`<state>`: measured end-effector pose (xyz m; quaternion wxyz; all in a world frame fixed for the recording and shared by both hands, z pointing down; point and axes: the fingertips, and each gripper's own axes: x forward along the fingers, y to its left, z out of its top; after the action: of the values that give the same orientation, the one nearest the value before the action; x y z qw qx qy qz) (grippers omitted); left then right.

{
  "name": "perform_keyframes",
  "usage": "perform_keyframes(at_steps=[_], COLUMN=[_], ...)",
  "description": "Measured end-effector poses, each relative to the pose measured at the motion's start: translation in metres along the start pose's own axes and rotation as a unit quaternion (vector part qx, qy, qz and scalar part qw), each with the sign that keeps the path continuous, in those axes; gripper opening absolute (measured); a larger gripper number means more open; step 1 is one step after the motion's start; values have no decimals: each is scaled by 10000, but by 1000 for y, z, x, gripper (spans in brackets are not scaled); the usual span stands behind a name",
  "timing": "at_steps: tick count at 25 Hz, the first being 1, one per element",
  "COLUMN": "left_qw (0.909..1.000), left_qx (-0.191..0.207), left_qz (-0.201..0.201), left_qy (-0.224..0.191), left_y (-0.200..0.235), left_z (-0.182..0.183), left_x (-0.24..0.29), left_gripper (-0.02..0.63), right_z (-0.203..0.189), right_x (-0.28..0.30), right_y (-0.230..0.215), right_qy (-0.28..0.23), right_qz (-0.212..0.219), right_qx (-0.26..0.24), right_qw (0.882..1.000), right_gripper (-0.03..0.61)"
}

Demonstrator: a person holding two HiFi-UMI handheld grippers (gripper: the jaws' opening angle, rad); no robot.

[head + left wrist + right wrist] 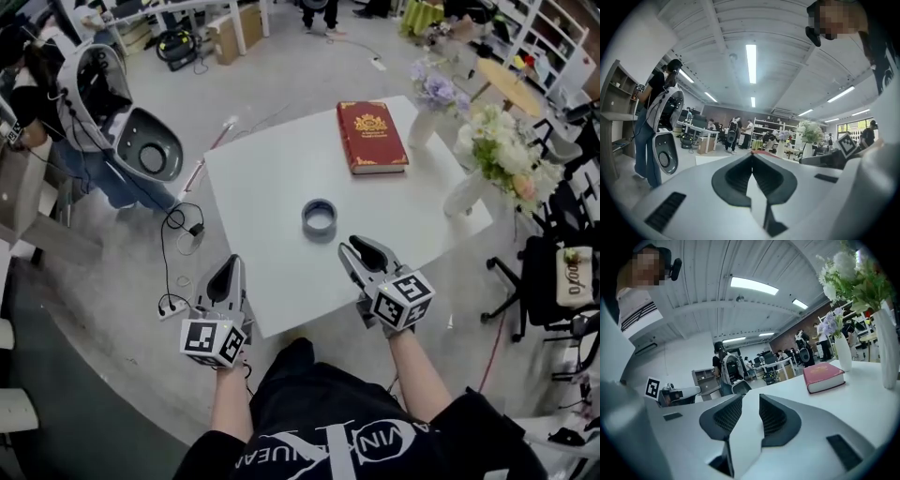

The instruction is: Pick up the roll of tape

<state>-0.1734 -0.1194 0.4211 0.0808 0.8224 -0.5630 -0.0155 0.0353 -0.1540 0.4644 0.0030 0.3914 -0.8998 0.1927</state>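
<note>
We hold our right gripper [750, 398] with its jaws slightly apart (only bare white table [862, 404] between them); beyond them, rightward, lies a red book [824, 377], a flower vase [842, 352] behind it.

Head view looks steeply down on the table [272, 206]; both gripper views look level across it.

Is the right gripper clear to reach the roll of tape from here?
Probably yes. The right gripper is just short of the roll of tape, jaws slightly apart and empty, with only bare white table between them. The red book lies farther back, out of the path.
</note>
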Motion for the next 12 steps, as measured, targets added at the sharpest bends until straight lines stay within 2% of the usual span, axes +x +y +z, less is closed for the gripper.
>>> perform_keyframes(at_steps=[12], left_qw=[9982], left_qx=[-73], left_qz=[-464], left_qy=[380], left_y=[28], left_z=[-20], left_x=[66], left_gripper=[3], right_z=[-13], right_x=[44], right_y=[-39], right_qy=[252], right_qz=[-495], right_qx=[280], right_qw=[9981], right_gripper=[124])
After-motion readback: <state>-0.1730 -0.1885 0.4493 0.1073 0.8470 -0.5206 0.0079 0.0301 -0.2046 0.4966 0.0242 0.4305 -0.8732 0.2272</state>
